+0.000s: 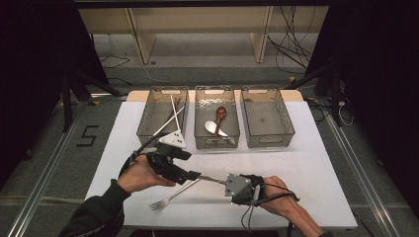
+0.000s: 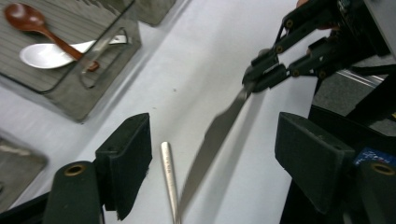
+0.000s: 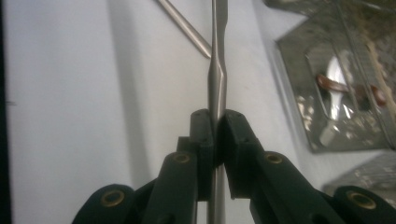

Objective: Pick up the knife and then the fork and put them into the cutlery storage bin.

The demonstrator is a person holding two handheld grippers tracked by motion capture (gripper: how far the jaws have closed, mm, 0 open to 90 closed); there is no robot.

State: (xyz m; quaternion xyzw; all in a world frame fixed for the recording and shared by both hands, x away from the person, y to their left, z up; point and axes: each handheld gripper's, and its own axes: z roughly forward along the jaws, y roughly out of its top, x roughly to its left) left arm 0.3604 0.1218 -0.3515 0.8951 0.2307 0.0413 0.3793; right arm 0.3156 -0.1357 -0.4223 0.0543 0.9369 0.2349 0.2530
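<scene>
Your right gripper (image 3: pixel 215 128) clamped a table knife (image 2: pixel 217 133) by its handle, lifting it above the white table (image 1: pixel 306 163), likely for sorting into a bin (image 1: pixel 267 118). Your left gripper (image 2: pixel 212 154) stood open around the blade, untouching.

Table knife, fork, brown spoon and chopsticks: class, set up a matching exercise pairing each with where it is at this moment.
Things:
1. table knife
2. fork
3. brown spoon
4. chopsticks

Places:
A. in the left bin
B. flat on the white table, in front of the bins
C. clamped by its handle in the right tool
D. in the middle bin, beside a white spoon

Pairs: 1-C, 2-B, 3-D, 4-A
</scene>
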